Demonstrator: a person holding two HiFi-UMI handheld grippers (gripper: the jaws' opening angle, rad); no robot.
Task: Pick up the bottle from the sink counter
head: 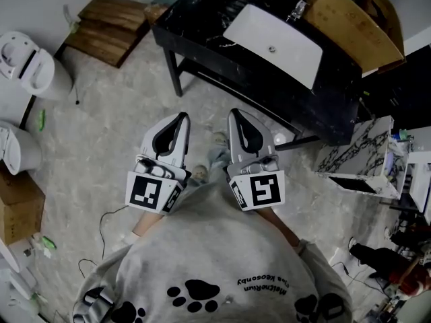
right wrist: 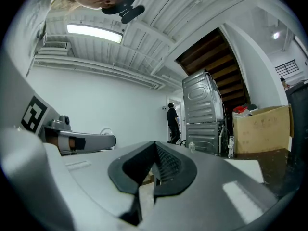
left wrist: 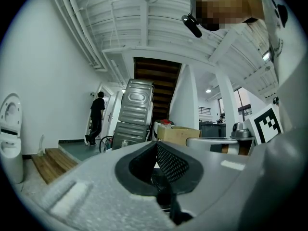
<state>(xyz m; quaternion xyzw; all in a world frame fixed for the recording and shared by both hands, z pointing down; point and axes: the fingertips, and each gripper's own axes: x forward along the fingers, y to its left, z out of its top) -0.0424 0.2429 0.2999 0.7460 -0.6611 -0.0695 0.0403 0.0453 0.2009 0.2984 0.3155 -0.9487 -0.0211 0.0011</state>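
Left hand-held gripper (head: 180, 117), right hand-held gripper (head: 237, 113): grey moulded shells, jaws together, empty. Tabletop (head: 202, 20), upper centre: glossy black, rectangular white basin (head: 276, 46).

Seen from the head view, the sink counter (head: 202, 52) stands at twelve o'clock, with its basin (head: 273, 46) set in the top. A cardboard box (head: 347, 19) sits at the counter's one-o'clock end. Wooden steps (head: 108, 25) lie at eleven o'clock, left of the counter, and a toilet (head: 30, 69) stands at ten. A second box (head: 17, 207) rests at eight and a slab (head: 357, 150) at three. The left gripper (head: 182, 115) and the right gripper (head: 236, 112) hang side by side at centre, short of the counter. In the left gripper view, a person (left wrist: 96, 117) stands at nine o'clock, left of a metal appliance (left wrist: 132, 114).
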